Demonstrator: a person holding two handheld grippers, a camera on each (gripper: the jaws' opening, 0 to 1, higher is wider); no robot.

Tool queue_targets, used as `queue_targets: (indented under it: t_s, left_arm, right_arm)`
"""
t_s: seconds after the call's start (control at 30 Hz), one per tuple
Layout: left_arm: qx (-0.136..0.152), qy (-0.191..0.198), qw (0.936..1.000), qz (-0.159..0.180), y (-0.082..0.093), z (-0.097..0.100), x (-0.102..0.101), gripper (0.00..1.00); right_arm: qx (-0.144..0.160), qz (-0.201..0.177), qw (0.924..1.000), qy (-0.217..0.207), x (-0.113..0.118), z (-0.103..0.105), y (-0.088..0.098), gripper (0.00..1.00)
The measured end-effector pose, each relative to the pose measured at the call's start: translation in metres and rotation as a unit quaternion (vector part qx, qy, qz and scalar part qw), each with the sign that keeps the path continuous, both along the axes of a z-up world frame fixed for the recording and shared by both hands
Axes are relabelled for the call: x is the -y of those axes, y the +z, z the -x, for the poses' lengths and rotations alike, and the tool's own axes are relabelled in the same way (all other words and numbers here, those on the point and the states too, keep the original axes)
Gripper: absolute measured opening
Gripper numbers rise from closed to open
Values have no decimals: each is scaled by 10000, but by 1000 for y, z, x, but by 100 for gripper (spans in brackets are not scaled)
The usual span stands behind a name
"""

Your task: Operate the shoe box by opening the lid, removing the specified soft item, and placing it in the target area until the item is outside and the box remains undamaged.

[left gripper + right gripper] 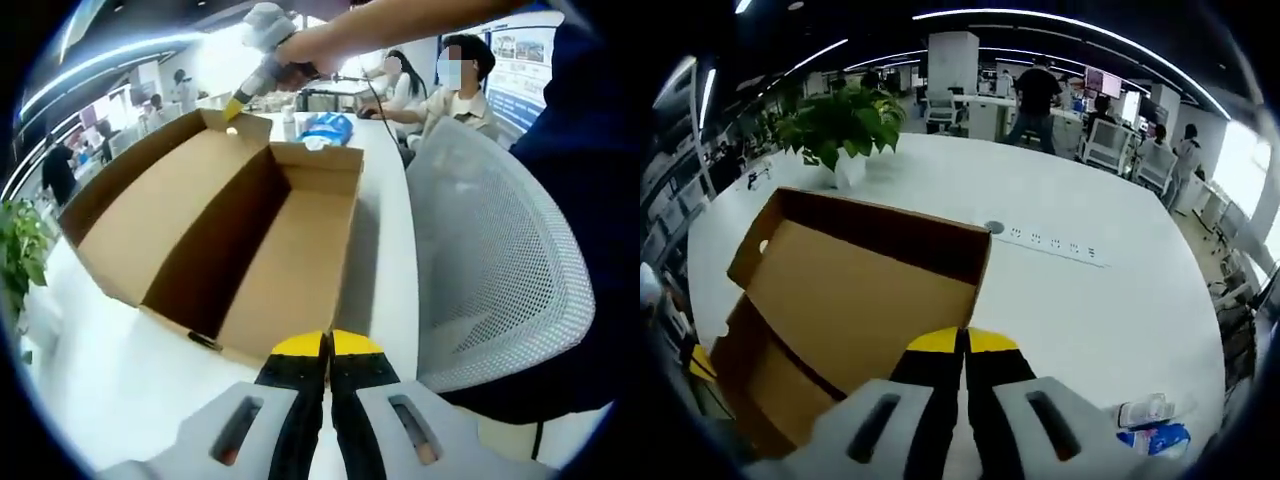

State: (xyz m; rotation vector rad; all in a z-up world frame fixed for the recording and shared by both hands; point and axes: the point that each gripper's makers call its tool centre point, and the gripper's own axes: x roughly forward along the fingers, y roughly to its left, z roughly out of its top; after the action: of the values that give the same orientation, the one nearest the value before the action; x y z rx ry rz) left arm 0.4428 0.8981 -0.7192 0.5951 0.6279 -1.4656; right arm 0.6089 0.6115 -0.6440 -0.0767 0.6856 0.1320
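The brown cardboard shoe box (290, 260) lies open on the white table (120, 370), and its inside shows bare cardboard. Its lid (150, 210) is folded back to the left. My left gripper (327, 345) is shut with nothing in it, just short of the box's near end. A hand holds my right gripper (233, 105) at the lid's far corner. In the right gripper view, my right gripper (965, 342) is shut, over the open box (855, 300). A blue and white soft pack (325, 127) lies on the table beyond the box, also visible as the pack (1155, 438).
A white mesh chair (500, 260) stands close on the right. A potted plant (845, 125) and a socket strip (1050, 243) are on the table. A small bottle (1140, 410) lies by the pack. People sit and stand at desks further off.
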Motion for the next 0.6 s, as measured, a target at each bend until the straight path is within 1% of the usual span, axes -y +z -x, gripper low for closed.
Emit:
queue_targets:
  t_s: [0.23, 0.4, 0.6]
  left_arm:
    - [48, 51, 10000, 33, 0, 0, 0, 0]
    - [74, 34, 10000, 50, 0, 0, 0, 0]
    - [117, 28, 9999, 75, 0, 0, -1, 0]
  right_arm:
    - [232, -91, 9996, -127, 1, 13, 10, 0]
    - [311, -116, 9993, -163, 0, 25, 18, 0]
    - [364, -107, 9992, -159, 1, 39, 20, 0]
